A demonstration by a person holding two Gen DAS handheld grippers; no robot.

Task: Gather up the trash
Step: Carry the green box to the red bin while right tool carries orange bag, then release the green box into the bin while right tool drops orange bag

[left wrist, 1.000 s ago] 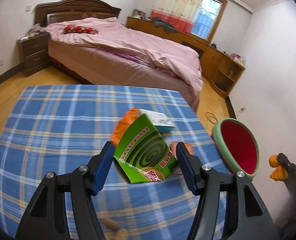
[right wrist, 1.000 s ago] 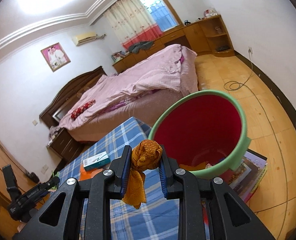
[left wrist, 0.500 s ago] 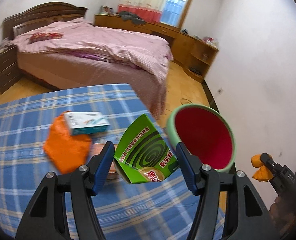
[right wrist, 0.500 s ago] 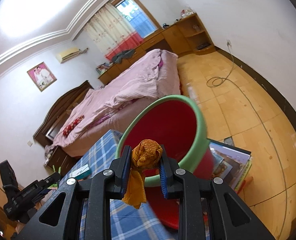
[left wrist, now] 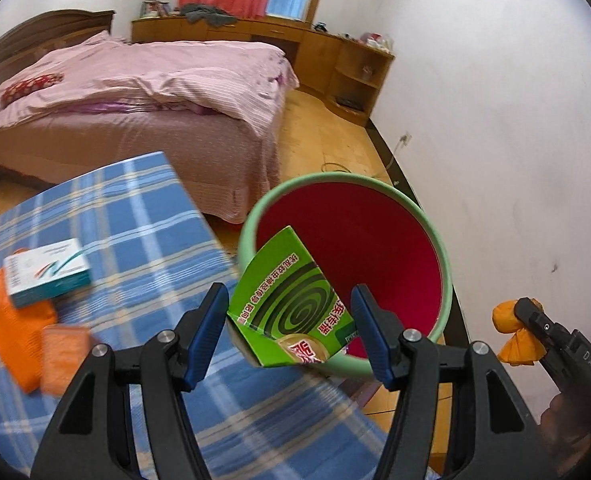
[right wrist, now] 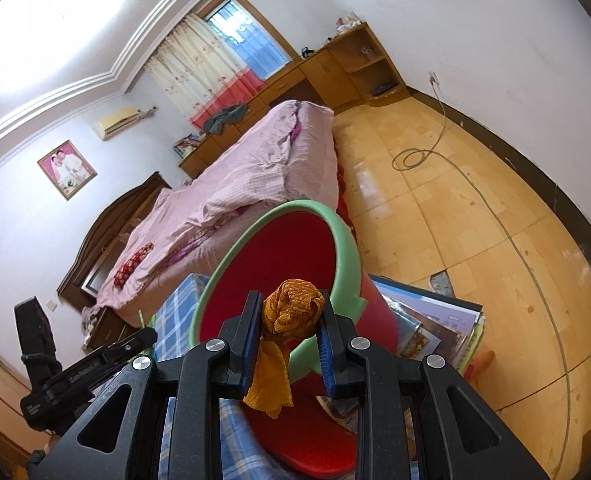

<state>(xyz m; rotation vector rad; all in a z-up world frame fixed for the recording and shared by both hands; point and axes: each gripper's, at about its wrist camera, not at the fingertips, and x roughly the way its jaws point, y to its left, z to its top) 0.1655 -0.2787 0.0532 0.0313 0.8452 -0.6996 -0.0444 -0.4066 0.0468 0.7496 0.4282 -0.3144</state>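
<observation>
Now, by part:
Left gripper (left wrist: 291, 330): clamped on green mosquito-coil box (left wrist: 289, 312), held over near rim of red bin (left wrist: 449, 276).
Right gripper (right wrist: 287, 344): clenched on crumpled orange wrapper (right wrist: 291, 312), hanging tail below, beside bin's green rim.
Bin: on floor, just beside plaid table (left wrist: 135, 216).
Table: white-teal box (left wrist: 47, 272) atop orange packets (left wrist: 19, 336).

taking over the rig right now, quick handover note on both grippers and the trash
Left gripper: shut on the green mosquito coil box, held in front of the red bin.
Right gripper: shut on the orange crumpled wrapper, beside the bin's rim.
Done: both pieces lifted; neither released.
Left: drop both in, then fetch the teal and white box and orange packets on the plaid table.
</observation>
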